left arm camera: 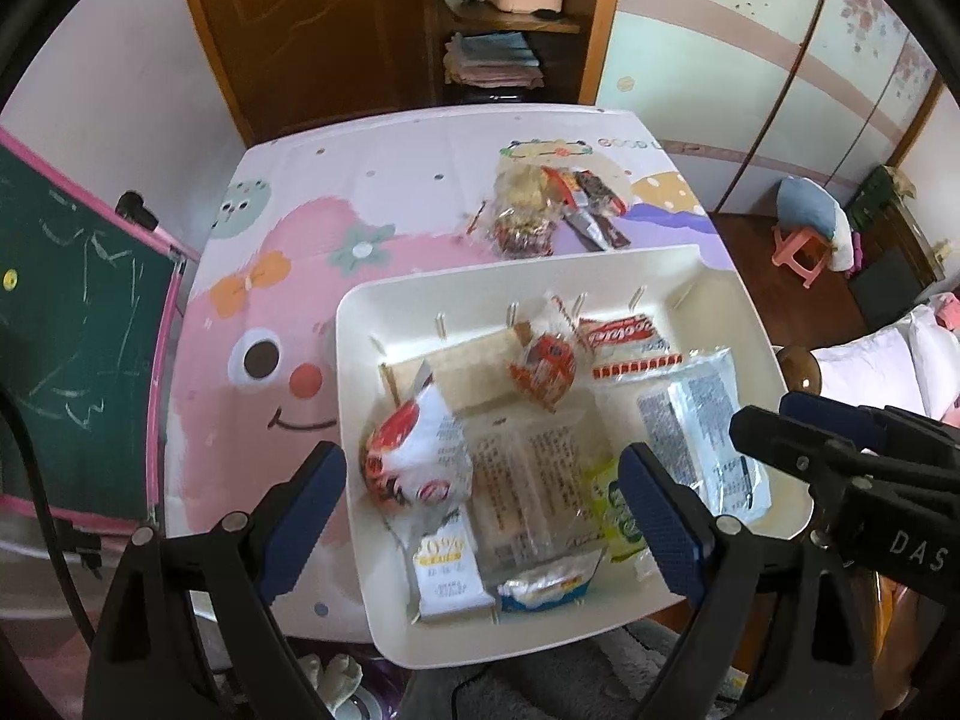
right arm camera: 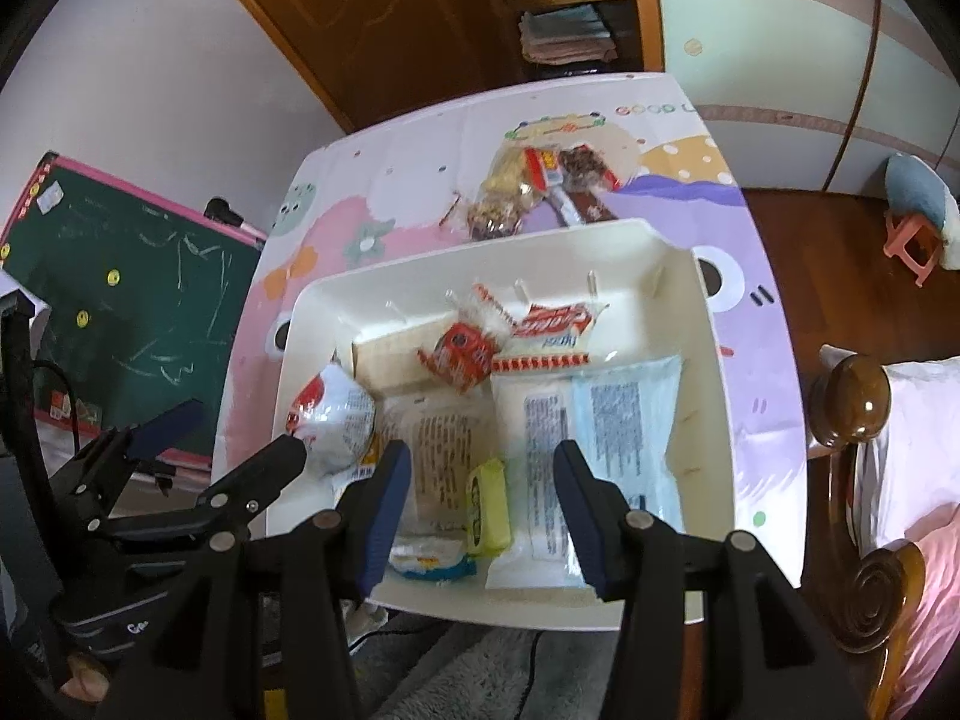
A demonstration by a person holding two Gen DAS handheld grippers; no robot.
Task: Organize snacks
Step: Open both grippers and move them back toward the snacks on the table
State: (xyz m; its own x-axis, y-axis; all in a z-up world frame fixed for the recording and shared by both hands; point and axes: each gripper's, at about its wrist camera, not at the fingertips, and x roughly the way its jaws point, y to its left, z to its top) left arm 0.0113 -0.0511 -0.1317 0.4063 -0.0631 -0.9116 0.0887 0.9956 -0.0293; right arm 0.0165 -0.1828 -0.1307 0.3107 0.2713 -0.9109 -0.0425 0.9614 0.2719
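Both hand-held grippers hang over the near edge of the white tray (left arm camera: pixel 360 324), empty: the left hand-held gripper (left arm camera: pixel 483 516) has its jaws spread wide at lower centre of the left view, and the right hand-held gripper (right arm camera: pixel 483 507) is likewise spread at lower centre of its own view, nothing between the pads. The tray, a rigid smooth plastic bin with short pegs along its far wall, sits on the surface (left arm camera: pixel 288 228), which carries a glossy cartoon-print cover. Inside lie flat film-wrapped packets: a red-and-white pouch (left arm camera: pixel 414 450) at left, a clear-wrapped pack (left arm camera: pixel 528 474) in the middle, a pale blue packet (left arm camera: pixel 702 420) at right, a small green bar (right arm camera: pixel 489 507). These look light, crinkly and slippery; contents may crush. A pinch across a sealed edge or narrow width seems safest. More loose snacks (left arm camera: pixel 552 210) remain beyond the tray, upper centre.
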